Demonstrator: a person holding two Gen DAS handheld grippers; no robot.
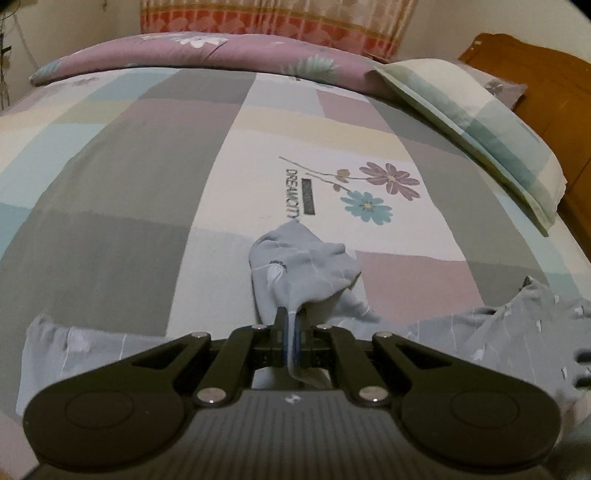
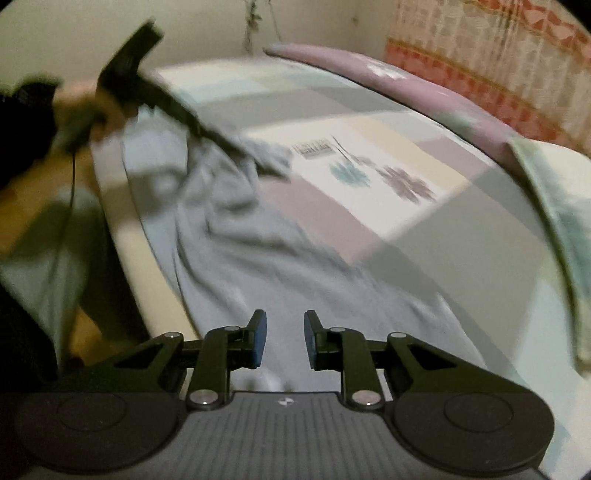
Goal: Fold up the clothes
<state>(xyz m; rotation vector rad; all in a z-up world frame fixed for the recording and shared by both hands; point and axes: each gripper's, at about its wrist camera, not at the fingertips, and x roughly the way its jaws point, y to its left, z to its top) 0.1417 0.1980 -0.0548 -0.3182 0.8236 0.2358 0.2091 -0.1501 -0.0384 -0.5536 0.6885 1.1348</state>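
A light grey-blue garment (image 1: 301, 271) with small white marks lies crumpled on the patchwork bedsheet (image 1: 129, 166). My left gripper (image 1: 290, 326) is shut on a fold of it, with cloth bunched ahead of the fingers and trailing back between them. In the right wrist view the same garment (image 2: 240, 251) stretches from the near edge of the bed toward the left gripper (image 2: 275, 170), which appears blurred at upper left. My right gripper (image 2: 284, 339) hangs open just above the garment's near end, nothing between its blue pads (image 2: 258, 338).
A pillow (image 1: 491, 133) lies at the right of the bed beside a wooden headboard (image 1: 546, 96). A folded purple floral quilt (image 1: 207, 55) runs along the far edge, with a curtain (image 1: 277, 18) behind. A person's hand (image 2: 96, 110) holds the left gripper at the bed's left side.
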